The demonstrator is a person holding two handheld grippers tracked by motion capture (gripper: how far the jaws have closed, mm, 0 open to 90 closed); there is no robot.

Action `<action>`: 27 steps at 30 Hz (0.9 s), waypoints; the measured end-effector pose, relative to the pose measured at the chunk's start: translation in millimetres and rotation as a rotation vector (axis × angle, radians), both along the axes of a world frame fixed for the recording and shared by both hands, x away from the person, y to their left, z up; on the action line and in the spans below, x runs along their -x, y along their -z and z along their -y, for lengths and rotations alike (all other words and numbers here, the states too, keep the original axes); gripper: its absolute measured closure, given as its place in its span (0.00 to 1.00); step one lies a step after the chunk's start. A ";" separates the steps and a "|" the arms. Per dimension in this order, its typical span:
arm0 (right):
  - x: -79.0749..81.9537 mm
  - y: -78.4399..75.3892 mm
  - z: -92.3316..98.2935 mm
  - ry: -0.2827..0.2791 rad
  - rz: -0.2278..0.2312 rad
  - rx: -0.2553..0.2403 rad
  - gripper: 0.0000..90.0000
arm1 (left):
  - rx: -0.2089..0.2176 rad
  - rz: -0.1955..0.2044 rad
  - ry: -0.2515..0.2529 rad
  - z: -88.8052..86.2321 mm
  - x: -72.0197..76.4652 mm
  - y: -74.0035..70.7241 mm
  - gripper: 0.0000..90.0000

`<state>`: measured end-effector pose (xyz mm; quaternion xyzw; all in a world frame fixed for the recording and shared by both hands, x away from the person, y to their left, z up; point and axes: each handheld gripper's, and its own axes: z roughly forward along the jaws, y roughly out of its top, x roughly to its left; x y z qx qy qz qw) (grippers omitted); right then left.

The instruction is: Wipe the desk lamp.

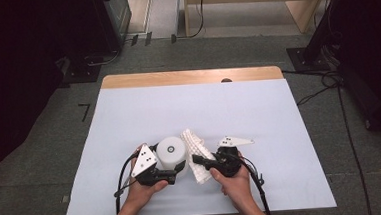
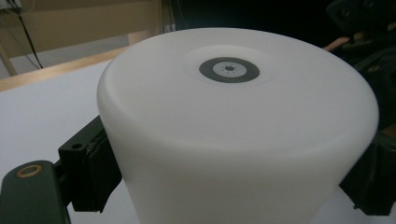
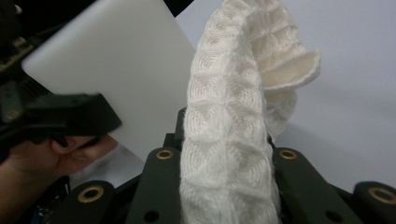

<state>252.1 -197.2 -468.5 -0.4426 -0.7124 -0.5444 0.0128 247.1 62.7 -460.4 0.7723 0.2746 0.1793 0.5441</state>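
— How were your hand-held grippers set?

— Your left hand-held gripper (image 1: 179,167) was clamped on the white cup (image 1: 171,151), upside down near the surface's (image 1: 144,115) front edge. Your right hand-held gripper (image 1: 197,160) pinched the waffle cloth (image 1: 195,148) just beside it.

— The step?

— Likely wiping the cup; you next needed cloth against its wall. Both forearms came in low, hands close together.

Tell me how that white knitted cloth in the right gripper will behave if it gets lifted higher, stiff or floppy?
Probably floppy: the knitted cloth already bends and folds over above the right gripper, whose jaws are closed on it. It looks thick and textured, so it seems unlikely to slip. Likely light, and its free end on the table should dangle once raised.
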 end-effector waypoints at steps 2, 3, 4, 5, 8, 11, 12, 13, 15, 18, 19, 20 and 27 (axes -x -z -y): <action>0.6 -4.1 1.6 0.002 0.010 -0.010 0.82 | -0.021 0.001 -0.006 2.7 -0.4 3.3 0.10; 0.8 -6.0 2.3 0.004 0.018 -0.014 0.82 | -0.038 0.003 -0.011 3.8 -1.0 4.4 0.10; 2.1 -11.1 5.3 0.015 0.039 -0.022 0.82 | -0.047 0.006 -0.020 4.6 -1.5 5.0 0.10; 2.1 -11.1 5.3 0.015 0.039 -0.022 0.82 | -0.055 0.005 -0.031 5.3 -2.1 5.6 0.10; 2.9 -13.6 10.0 0.044 0.051 -0.008 0.82 | -0.039 -0.015 -0.040 1.9 -4.8 7.5 0.10; 2.1 -11.9 11.6 0.050 0.038 -0.007 0.82 | -0.040 -0.008 -0.034 1.5 -4.0 8.2 0.10; 1.6 -10.6 11.6 0.054 0.037 -0.005 0.82 | -0.040 -0.007 -0.034 1.6 -3.7 8.2 0.10; 1.4 -10.2 11.6 0.055 0.038 -0.002 0.82 | -0.035 -0.011 -0.041 1.6 -3.8 7.9 0.09; 1.1 -9.5 11.5 0.052 0.035 0.004 0.82 | -0.035 -0.043 -0.083 1.9 -4.1 5.0 0.04; 1.2 -9.3 11.4 0.057 0.040 0.017 0.81 | -0.029 -0.059 -0.124 2.4 0.5 1.9 0.02; 1.4 -9.7 11.7 0.057 0.037 0.016 0.81 | -0.023 -0.061 -0.137 3.9 3.1 2.0 0.02; 1.4 -10.2 12.5 0.058 0.041 0.016 0.81 | -0.021 -0.068 -0.156 6.3 4.6 2.8 0.01; 0.7 -4.9 12.3 0.060 0.018 0.023 0.81 | -0.104 -0.037 -0.250 22.4 7.8 8.5 0.09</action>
